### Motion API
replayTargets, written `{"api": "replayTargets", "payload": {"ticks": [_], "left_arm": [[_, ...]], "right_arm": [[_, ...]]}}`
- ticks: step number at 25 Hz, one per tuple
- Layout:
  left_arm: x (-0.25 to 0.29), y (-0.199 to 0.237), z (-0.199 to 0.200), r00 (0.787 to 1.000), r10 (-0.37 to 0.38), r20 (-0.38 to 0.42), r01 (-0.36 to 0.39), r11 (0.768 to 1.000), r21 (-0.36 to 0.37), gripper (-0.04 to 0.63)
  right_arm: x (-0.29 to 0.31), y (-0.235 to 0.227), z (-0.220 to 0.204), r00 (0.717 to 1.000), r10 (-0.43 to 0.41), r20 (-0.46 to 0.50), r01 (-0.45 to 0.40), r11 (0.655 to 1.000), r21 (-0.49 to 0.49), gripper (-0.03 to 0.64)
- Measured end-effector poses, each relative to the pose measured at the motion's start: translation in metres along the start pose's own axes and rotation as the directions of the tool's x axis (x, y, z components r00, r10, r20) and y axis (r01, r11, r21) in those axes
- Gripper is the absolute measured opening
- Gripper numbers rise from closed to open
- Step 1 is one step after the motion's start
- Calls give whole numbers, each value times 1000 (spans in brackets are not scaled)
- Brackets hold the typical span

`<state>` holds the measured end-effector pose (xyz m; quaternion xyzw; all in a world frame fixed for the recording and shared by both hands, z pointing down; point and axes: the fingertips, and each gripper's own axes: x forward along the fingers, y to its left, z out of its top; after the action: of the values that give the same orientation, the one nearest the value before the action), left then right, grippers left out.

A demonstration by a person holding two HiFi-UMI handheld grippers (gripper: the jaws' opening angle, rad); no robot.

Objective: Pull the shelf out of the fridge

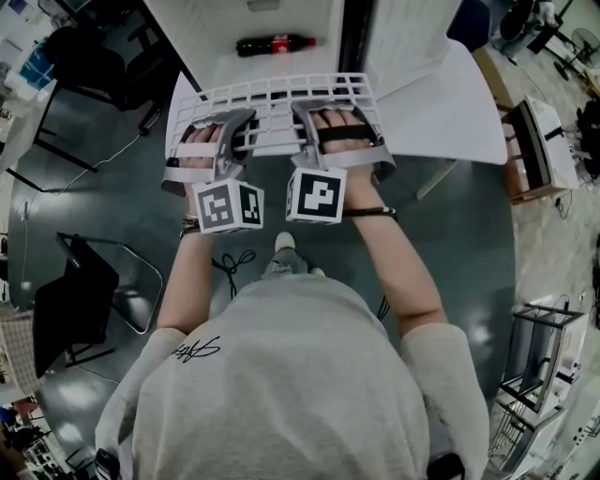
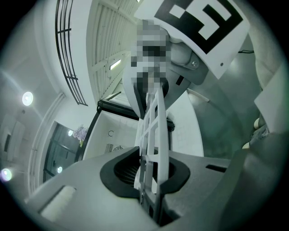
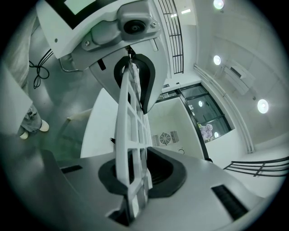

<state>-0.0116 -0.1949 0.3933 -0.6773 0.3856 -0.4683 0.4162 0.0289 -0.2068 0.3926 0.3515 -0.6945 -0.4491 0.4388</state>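
Shoulders in a grey shirt fill the 6 o'clock half of the head view, with both forearms stretched toward 12 o'clock. The left gripper (image 1: 239, 131) and the right gripper (image 1: 309, 120) sit side by side, each clamped on the near edge of the white grid shelf (image 1: 272, 97). Each gripper view shows the dark pads pressed on the lattice from both sides, with the grid running edge-on away from the jaws.

The shelf sits at 12 o'clock, held roughly level between the person and the white fridge compartment (image 1: 253, 23). A cola bottle (image 1: 274, 44) lies in that compartment, just beyond the shelf's far edge. I judge the pull to be nearly finished, though I cannot tell whether the far edge is fully clear of the fridge.

The next move calls for an even draw toward 6 o'clock, keeping both grips matched so the grid does not twist or slip. Both wrists are straight and the grippers tip slightly downward.
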Motion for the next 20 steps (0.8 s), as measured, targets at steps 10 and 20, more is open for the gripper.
{"api": "replayTargets", "payload": {"ticks": [10, 20], "left_arm": [[-17, -24, 3, 1000, -19, -16, 19, 1000, 4, 49], [-24, -48, 10, 999, -38, -12, 37, 999, -17, 49]], "right_arm": [[-17, 24, 3, 1000, 19, 14, -19, 999, 29, 43], [-29, 47, -2, 999, 50, 8, -50, 999, 18, 43]]}}
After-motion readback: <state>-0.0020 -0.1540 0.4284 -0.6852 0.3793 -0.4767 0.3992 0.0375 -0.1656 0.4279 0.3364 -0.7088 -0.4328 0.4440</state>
